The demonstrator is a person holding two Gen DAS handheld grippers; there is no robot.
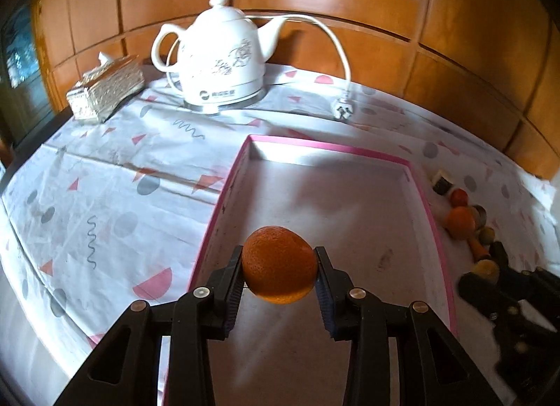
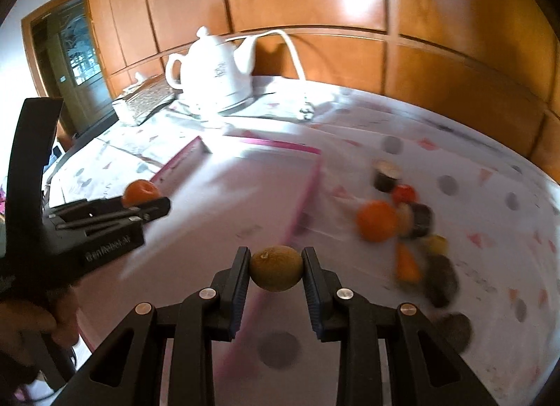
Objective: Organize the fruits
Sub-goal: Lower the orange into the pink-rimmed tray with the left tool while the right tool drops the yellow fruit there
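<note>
Left hand-held gripper [image 1: 280,269]: its two black fingers pinch a round orange fruit with bumpy skin [image 1: 279,263], one pad on each side of its middle.
Where the orange is: up in the air over the shallow white tray with the pink rim [image 1: 224,195], near the tray's front end. It is not touching the tray floor.
Right hand-held gripper [image 2: 276,268]: it pinches a small round brown-green fruit [image 2: 276,267] the same way, pads on both sides.
Where the brown fruit is: in the air above the tray's right pink edge, half over the tray and half over the worktop with the white cloth of pink and grey shapes [image 1: 105,195].
Fruits left: a little heap of small fruits and dark cups [image 2: 406,227] lies on the cloth just right of the tray. The picture is blurry there, so I cannot name each one.
How the orange will feel: I think it is firm and a bit heavy. Being round, it could roll once let go, so set it down low.
How the brown fruit will feel: light and small, maybe soft. A gentle squeeze across its fat middle looks best.
Far end: a white china teapot kettle with a cord [image 1: 220,55] stands well away from the tray.
</note>
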